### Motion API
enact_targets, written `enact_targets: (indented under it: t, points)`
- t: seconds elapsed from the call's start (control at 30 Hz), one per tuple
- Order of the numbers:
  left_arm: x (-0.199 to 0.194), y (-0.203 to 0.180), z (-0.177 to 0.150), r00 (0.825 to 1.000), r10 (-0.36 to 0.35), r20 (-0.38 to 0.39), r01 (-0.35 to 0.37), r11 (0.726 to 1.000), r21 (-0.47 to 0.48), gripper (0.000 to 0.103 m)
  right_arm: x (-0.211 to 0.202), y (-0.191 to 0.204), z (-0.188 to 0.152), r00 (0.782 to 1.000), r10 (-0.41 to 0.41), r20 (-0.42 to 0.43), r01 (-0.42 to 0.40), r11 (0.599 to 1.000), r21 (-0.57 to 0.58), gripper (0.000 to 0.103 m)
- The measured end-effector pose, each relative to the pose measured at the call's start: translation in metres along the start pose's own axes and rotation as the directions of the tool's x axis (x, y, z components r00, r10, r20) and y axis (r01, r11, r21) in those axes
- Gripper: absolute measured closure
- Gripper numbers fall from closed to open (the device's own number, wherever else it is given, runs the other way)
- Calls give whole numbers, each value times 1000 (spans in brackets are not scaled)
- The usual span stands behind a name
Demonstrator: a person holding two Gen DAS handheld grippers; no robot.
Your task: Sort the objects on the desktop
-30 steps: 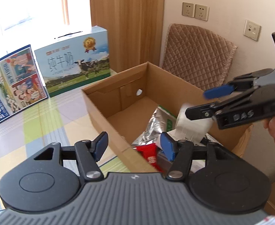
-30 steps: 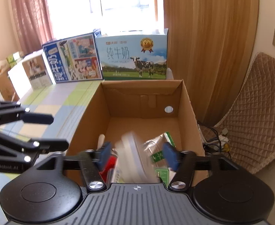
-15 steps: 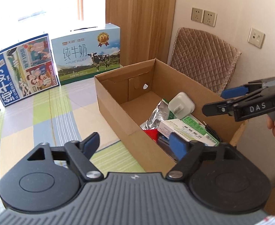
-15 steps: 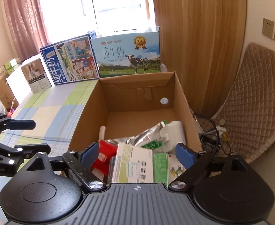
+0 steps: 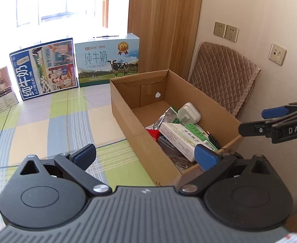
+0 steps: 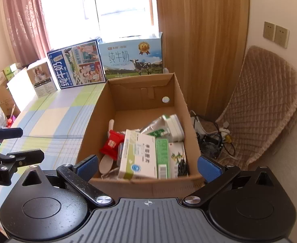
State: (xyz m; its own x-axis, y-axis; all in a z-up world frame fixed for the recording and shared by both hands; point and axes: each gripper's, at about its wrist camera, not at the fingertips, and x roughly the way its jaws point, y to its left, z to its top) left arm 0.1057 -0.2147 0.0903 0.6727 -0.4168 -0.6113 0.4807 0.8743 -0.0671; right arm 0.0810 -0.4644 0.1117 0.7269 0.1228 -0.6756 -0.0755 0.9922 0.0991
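Both grippers empty, jaws opening wide: left gripper (image 5: 145, 154), right gripper (image 6: 147, 165). White charger (image 6: 173, 128) and medicine box (image 6: 138, 154), dropped a second ago, now rest inside cardboard box (image 6: 181, 99). Deposit done; worktop (image 5: 47, 121) looks cleared.

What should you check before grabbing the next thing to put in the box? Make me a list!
1. Left gripper empty: ok, jaws opening, nothing between them.
2. Right gripper empty: ok, jaws opening, nothing held.
3. White charger inside the cardboard box: ok.
4. Green and white carton inside the box: ok, lying on top of the pile.
5. Room left in the box: ok, far end bare.
6. Next thing to pick on the checked tablecloth: cannot tell, none in view.
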Motion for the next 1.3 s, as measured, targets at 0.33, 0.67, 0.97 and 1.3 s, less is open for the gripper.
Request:
enact_targets:
  t: [0.33,0.67,0.97,1.3]
  points:
    - [-39,-19,-17,999,18,-39,-20,997,-74,1,-49,4,-22,1000,-20,-10,20,999,30,2]
    - [-72,-33,-35,995,70,-73,-82,983,-167,2,-78,14,-43,998,-45,-34,46,998,51,2]
    - [-96,-41,-44,996,56,-74,-69,981,-181,2,-101,27,-60,999,-42,-32,43,998,45,2]
    - [-115,-44,-48,994,87,-71,-99,976,-194,1,-119,37,-69,999,-25,-27,26,999,33,2]
